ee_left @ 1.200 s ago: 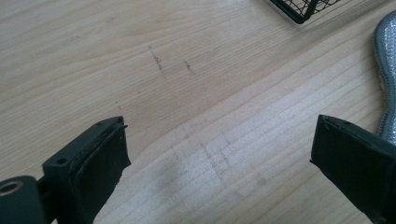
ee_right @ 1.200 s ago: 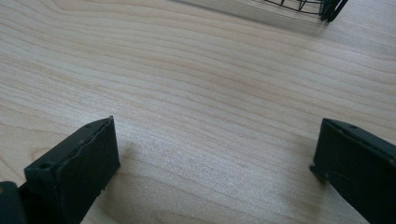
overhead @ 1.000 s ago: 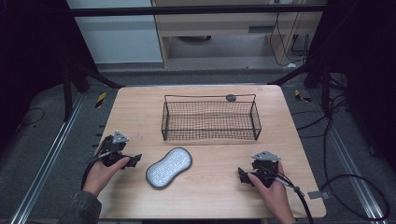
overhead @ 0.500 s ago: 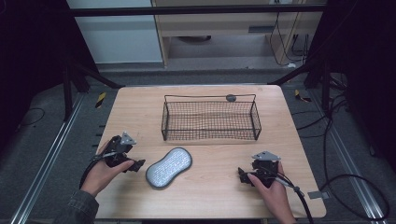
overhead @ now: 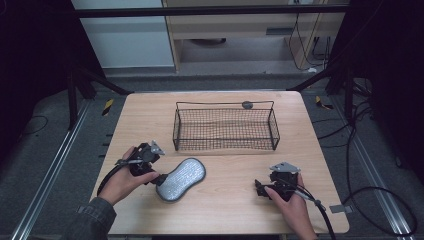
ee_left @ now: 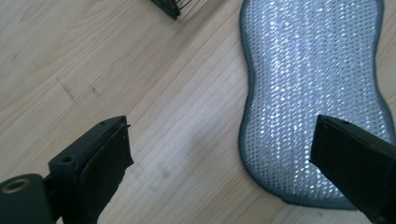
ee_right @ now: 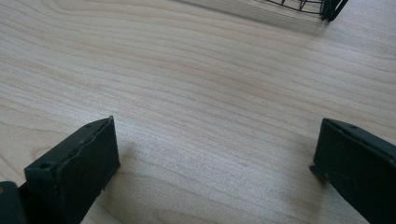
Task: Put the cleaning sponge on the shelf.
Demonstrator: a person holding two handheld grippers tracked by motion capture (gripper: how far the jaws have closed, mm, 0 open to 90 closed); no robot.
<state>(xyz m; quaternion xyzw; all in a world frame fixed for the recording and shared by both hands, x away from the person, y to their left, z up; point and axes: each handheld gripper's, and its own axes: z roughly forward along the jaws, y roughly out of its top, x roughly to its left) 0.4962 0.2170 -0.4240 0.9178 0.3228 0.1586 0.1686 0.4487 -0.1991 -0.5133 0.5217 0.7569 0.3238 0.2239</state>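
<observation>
Lying on the bench (overhead: 230, 210), the pad (overhead: 181, 178) points its long axis toward the basket (overhead: 225, 129); the open left gripper (overhead: 159, 178) is at its near end, the open right gripper (overhead: 258, 188) well apart.

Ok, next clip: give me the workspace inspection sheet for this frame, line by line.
Surface: light wooden table, bare around the items.
Job's things: silver-grey scrub pad lying flat at front left; black wire basket upright at the back centre, nothing seen inside.
Clutter: small dark round thing by the basket's far rim, too small to identify.
Grippers: left gripper open, one jaw over the pad's end, the other over bare wood; right gripper open over bare wood.
Cables: one trails from each gripper toward the table's front edge; more lie on the floor to the right.
Surroundings: dark floor, frame struts, cabinets behind.
</observation>
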